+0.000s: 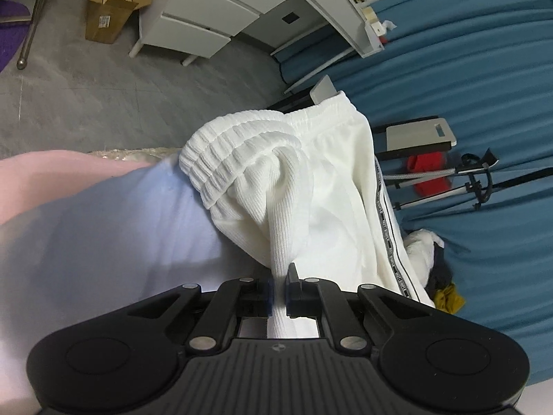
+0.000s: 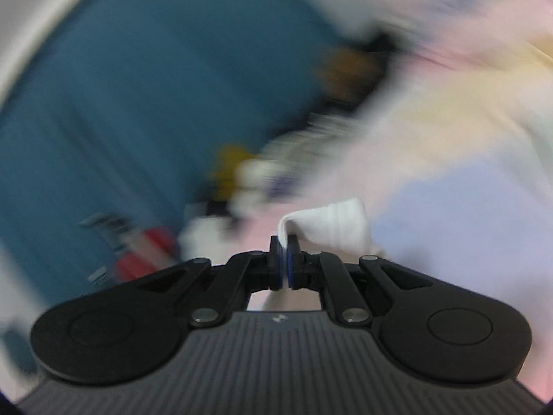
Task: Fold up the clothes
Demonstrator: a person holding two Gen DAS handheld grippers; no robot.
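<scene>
White ribbed trousers (image 1: 304,186) with an elastic waistband and a dark side stripe hang in front of the left wrist camera. My left gripper (image 1: 279,285) is shut on a bunched fold of that white cloth, which runs up from between the fingers. In the right wrist view my right gripper (image 2: 285,259) is shut on a white ribbed edge of the garment (image 2: 331,218), which folds over to the right of the fingers. That view is heavily blurred by motion. A pale lilac-pink surface (image 1: 103,228) lies below the trousers.
A teal curtain (image 1: 484,69) fills the right side. White drawers (image 1: 207,24) and a cardboard box (image 1: 110,7) stand on the grey floor beyond. A tripod (image 1: 477,180), a red object (image 1: 428,169) and a heap of other clothes (image 1: 439,276) lie to the right.
</scene>
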